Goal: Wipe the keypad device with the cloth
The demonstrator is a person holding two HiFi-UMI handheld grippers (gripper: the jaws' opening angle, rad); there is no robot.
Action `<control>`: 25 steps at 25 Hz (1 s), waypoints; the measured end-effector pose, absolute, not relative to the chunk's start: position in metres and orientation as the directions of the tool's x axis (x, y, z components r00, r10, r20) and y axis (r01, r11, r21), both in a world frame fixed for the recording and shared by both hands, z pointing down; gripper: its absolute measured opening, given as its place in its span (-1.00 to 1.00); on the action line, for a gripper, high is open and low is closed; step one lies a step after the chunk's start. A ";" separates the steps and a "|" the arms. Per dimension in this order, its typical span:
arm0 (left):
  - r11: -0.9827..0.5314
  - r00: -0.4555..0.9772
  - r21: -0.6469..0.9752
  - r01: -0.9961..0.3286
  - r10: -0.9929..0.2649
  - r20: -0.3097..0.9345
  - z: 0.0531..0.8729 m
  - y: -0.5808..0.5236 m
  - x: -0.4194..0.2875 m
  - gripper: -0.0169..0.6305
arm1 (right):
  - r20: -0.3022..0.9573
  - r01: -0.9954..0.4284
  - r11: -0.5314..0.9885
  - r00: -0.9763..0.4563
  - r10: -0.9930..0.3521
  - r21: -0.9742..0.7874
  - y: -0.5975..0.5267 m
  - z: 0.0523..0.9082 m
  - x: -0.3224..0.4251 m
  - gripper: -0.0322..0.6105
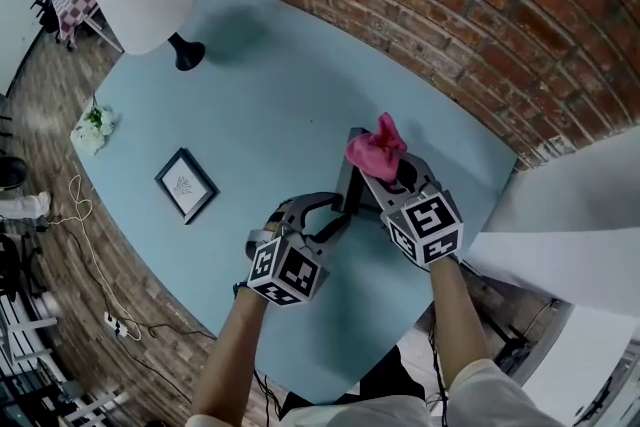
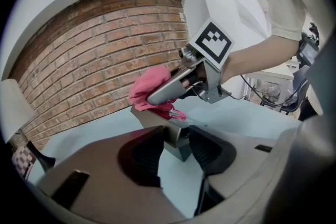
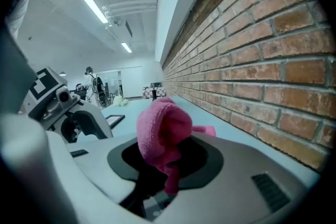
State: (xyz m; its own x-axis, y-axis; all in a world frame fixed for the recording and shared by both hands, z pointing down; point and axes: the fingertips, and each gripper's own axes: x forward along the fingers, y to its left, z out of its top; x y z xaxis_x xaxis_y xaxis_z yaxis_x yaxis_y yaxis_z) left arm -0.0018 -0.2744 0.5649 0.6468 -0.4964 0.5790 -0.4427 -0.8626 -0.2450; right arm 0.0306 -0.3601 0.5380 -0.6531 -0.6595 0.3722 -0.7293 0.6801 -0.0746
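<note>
Surface: pale blue surface (image 1: 250, 95) against a brick wall (image 1: 450, 5); lamp (image 1: 145, 3) at upper left of the head view, picture frame (image 1: 186, 185) and white flowers (image 1: 93, 128) at left.
Keypad device: (image 2: 176, 140) dark grey, box-like body, lower centre of the head view, near end tipped up off the surface; keys not visible from any view.
Cloth: (image 1: 376, 147) pink, bunched, resting on the device's far end.
Left hand-held gripper: (image 1: 330, 215) grasping the keypad device, one pad on each long side of its near end.
Right hand-held gripper: (image 1: 383, 177) clenched on the cloth, the bulk of it protruding past the jaws.
Handling, device: probably rigid, light and smooth-sided, so liable to slip or twist; best held across the side walls, clear of the keyed face.
Handling, cloth: soft, limp, grippy; best pinched at a fold, leaving a wad free to wipe.
</note>
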 end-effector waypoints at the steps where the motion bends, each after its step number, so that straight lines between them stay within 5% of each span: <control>1: -0.864 0.648 -0.244 -0.441 -0.494 0.579 0.565 -0.274 -0.002 -0.34 | 0.374 -0.724 0.685 -0.659 -0.653 -0.078 -0.354 0.539 0.030 -0.43; 25: -0.877 0.634 -0.240 -0.416 -0.469 0.614 0.567 -0.275 -0.002 -0.33 | 0.530 -0.470 0.881 -0.761 -0.375 -0.051 -0.258 0.550 0.008 -0.43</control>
State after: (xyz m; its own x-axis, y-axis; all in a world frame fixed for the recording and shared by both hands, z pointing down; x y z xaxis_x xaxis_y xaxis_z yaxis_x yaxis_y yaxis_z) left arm -0.0023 -0.2748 0.5666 0.6341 -0.4695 0.6144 -0.4164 -0.8768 -0.2402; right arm 0.0083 -0.2577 0.5498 -0.7607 -0.3752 0.5297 -0.4702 0.8811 -0.0511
